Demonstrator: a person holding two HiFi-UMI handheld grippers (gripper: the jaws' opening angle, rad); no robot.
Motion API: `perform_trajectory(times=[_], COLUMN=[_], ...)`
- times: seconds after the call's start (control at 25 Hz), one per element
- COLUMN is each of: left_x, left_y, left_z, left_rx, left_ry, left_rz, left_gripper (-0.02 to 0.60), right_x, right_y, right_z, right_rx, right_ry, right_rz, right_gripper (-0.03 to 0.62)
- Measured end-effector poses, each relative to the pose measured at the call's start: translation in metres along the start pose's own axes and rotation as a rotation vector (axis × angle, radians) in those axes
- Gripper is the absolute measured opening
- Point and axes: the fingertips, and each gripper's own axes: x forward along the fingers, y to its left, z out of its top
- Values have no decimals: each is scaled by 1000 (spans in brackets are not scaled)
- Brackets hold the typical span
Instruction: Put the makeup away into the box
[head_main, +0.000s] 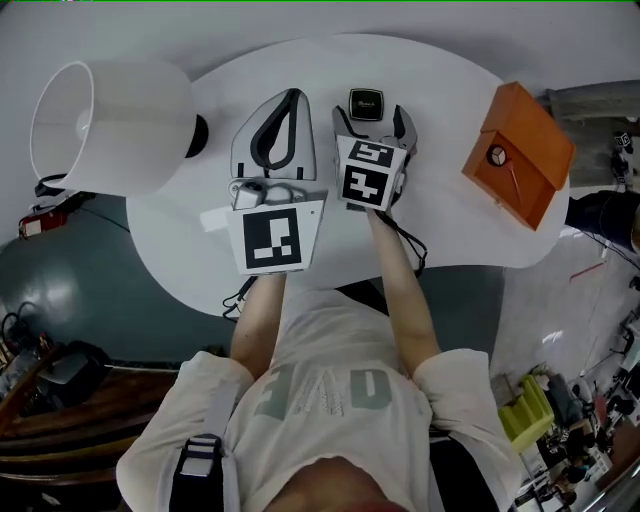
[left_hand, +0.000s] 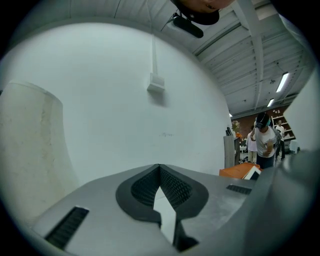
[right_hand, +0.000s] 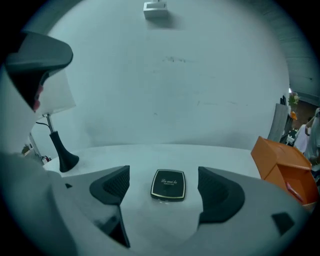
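Note:
A small black makeup compact (head_main: 366, 103) (right_hand: 168, 184) lies flat on the white round table (head_main: 450, 90), near its far edge. My right gripper (head_main: 372, 118) (right_hand: 166, 189) is open, one jaw on each side of the compact, and the pads do not touch it. My left gripper (head_main: 290, 98) (left_hand: 160, 169) hovers just left of it, shut with nothing between its jaws. The orange box (head_main: 518, 150) (right_hand: 280, 162) (left_hand: 241, 171) stands at the table's right end, apart from both grippers, and looks closed in the head view.
A table lamp with a big white shade (head_main: 100, 125) (left_hand: 30, 145) stands at the table's left end, its black base (right_hand: 64, 156) near the edge. A white wall lies behind the table. People (left_hand: 264, 142) stand far off at the right.

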Motion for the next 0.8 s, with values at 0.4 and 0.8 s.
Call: perform_trajectory(times=[0.4, 0.8], left_x=[0, 3], left_y=[20, 14], left_z=[-27, -33], left_rx=[-30, -19], left_ry=[47, 58], left_rz=[31, 24], left_gripper=[6, 6], right_x=[44, 44], right_y=[0, -8], right_z=[-56, -58], right_rx=[23, 96], right_ry=[196, 212], right_rz=[-50, -69], right_gripper=[416, 313])
